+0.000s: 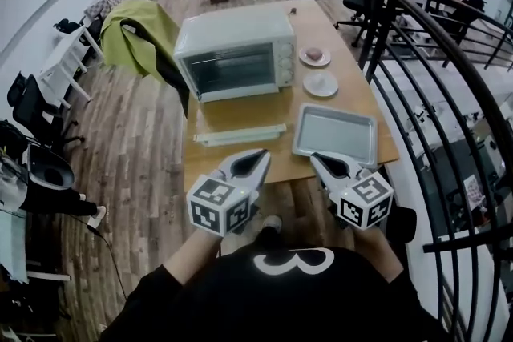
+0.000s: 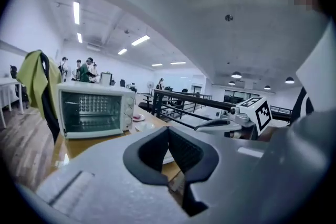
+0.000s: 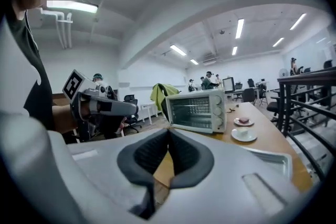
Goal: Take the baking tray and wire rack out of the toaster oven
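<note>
The left hand-held gripper [image 1: 256, 158] and the right hand-held gripper [image 1: 321, 160] are held pressed together, empty, over the desk's [image 1: 240, 114] near edge, while the baking tray [image 1: 335, 132] is laid at the near right corner, a long pale piece [image 1: 240, 134] before the closed toaster oven [image 1: 236, 52], and two small plates [image 1: 321, 84] toward the right edge.

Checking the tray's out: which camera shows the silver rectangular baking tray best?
The head view: the whole silver rectangular baking tray lies on the wooden table, unobstructed. The right gripper view catches only one rim; the left gripper view shows nothing clear of it.
</note>
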`<state>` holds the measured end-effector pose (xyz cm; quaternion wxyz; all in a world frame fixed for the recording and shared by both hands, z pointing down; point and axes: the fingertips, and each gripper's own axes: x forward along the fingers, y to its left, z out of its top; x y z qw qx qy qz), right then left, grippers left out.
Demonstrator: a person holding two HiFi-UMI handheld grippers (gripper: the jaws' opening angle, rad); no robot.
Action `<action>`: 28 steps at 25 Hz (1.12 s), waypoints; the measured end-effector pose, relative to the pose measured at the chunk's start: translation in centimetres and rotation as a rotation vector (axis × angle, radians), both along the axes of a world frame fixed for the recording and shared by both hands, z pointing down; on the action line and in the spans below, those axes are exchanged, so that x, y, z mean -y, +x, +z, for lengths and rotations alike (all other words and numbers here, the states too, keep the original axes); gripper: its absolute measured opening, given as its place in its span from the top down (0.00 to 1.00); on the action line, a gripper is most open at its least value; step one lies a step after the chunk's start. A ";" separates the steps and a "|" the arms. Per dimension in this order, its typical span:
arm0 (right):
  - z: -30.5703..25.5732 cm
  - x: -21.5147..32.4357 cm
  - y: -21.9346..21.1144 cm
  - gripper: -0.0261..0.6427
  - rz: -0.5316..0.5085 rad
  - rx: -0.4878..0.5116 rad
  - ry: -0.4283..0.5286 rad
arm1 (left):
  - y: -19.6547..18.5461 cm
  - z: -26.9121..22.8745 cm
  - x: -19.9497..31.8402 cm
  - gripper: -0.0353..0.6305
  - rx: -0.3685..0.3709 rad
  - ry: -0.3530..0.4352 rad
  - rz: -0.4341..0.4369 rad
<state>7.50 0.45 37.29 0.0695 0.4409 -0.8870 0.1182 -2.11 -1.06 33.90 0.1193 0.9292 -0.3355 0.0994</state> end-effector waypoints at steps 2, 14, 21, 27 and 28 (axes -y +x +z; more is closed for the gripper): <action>-1.3 0.3 -2.0 0.96 -0.041 0.007 0.027 | -2.0 -1.7 0.0 0.93 0.003 0.060 -0.038; -2.8 9.4 -10.3 0.96 -0.156 -0.085 0.110 | -10.6 -0.7 7.2 0.93 0.014 0.091 -0.204; -2.1 19.1 -11.7 0.96 -0.116 -0.041 0.068 | -12.6 0.5 16.2 0.93 -0.012 0.055 -0.209; -1.0 26.7 -11.9 0.96 -0.032 0.103 -0.026 | -15.2 1.2 24.0 0.93 -0.230 -0.094 -0.251; -0.7 28.0 -11.9 0.96 -0.015 0.130 -0.042 | -15.8 1.4 25.4 0.93 -0.277 -0.121 -0.264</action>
